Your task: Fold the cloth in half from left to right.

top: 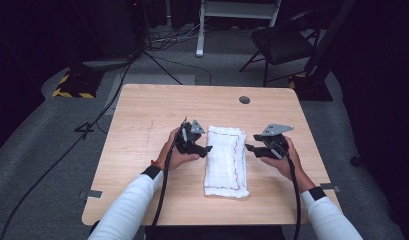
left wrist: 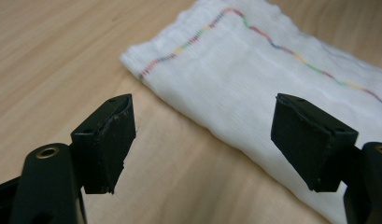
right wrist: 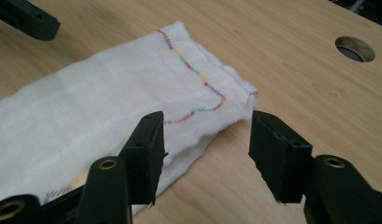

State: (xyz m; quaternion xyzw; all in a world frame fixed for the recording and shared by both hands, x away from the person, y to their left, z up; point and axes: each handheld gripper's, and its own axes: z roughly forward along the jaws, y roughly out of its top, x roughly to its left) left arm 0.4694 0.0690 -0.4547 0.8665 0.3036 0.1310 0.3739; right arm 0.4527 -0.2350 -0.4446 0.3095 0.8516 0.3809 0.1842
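Wooden table (top: 142,115) carries a folded white cloth (top: 225,160) at its middle, lying flat. Left gripper (top: 206,150) hangs at the cloth's left edge, right gripper (top: 248,148) just beside its right edge; both released, gripping nothing.

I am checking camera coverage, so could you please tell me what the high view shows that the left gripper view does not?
The high view alone takes in both hands, the right gripper, the round hole in the table, the folded cloth's full outline, and a chair beyond. The left gripper view alone shows the left gripper open, with nothing between its jaws, and the coloured stitching up close. Both show the white cloth lying on the wooden table.
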